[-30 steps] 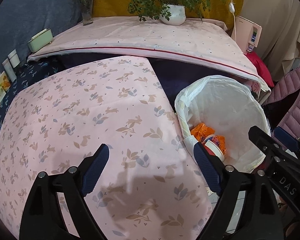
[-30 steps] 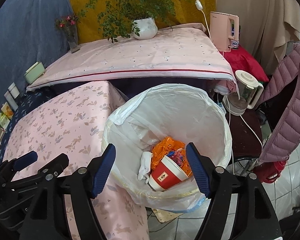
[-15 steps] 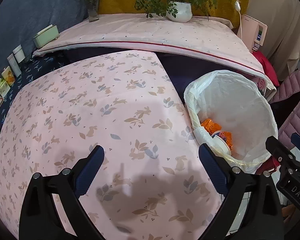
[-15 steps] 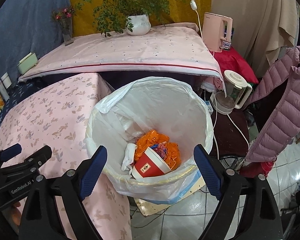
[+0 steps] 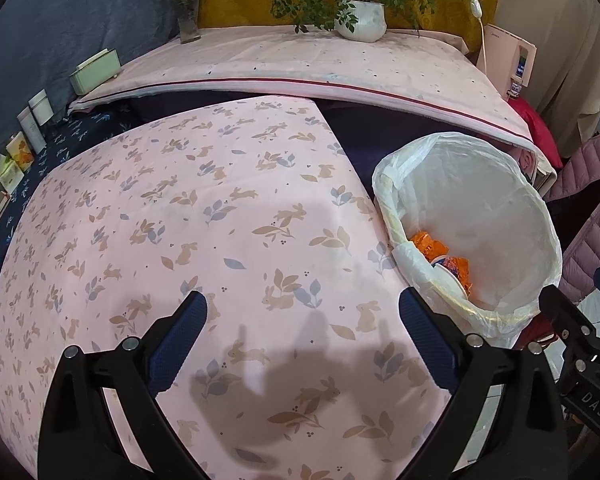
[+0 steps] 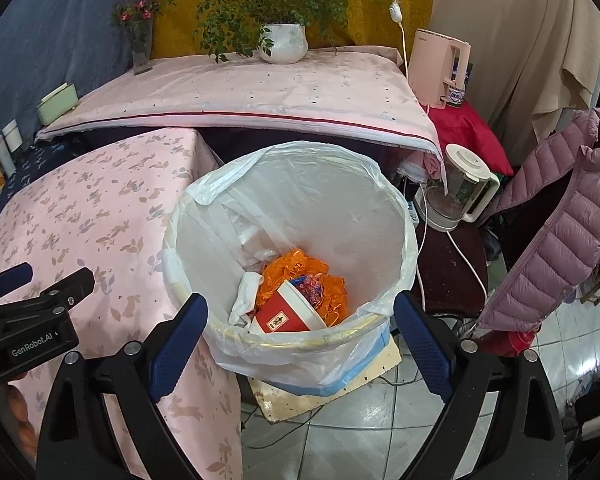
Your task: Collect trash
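Pink rabbit-print surface (image 5: pixel 228 216) beside the lined trash bin (image 6: pixel 400 216), our two grippers empty.

Our left gripper (image 5: pixel 302 312) hangs over the bare cloth with its jaws spread wide and nothing between them. Our right gripper (image 6: pixel 300 312) sits above the bin's near rim; its jaws have just been opening and hold nothing. Down in the bin we see a red paper cup (image 6: pixel 286 314) lying on orange wrappers (image 6: pixel 296 266), with white tissue (image 6: pixel 246 300) beside it.
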A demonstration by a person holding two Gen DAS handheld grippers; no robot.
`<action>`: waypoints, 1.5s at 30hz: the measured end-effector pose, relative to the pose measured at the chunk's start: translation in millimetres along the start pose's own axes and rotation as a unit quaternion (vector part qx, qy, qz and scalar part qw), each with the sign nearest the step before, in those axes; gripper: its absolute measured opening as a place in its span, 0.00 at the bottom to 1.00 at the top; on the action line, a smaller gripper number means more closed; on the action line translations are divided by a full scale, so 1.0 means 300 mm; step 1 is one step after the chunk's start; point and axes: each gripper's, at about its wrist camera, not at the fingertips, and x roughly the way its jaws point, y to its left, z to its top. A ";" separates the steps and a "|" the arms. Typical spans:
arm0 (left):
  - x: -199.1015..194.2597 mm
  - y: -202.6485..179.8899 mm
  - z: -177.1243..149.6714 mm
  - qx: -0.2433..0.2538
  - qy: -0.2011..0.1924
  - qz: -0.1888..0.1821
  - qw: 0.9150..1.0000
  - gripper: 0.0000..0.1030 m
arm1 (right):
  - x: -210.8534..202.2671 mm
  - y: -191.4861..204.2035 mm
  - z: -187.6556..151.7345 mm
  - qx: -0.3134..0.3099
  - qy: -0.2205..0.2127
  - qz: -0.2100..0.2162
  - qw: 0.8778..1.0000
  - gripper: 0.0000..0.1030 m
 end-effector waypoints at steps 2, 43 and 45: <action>-0.001 -0.003 0.000 0.003 -0.002 0.001 1.000 0.90 | 0.001 0.003 -0.004 -0.001 0.000 0.000 1.000 0.87; -0.007 -0.060 -0.025 0.016 0.001 0.006 1.000 0.90 | 0.010 -0.009 -0.044 0.000 0.016 0.003 1.000 0.88; -0.008 -0.062 -0.023 0.014 0.002 0.006 1.000 0.90 | 0.010 -0.010 -0.044 0.000 0.016 0.002 1.000 0.88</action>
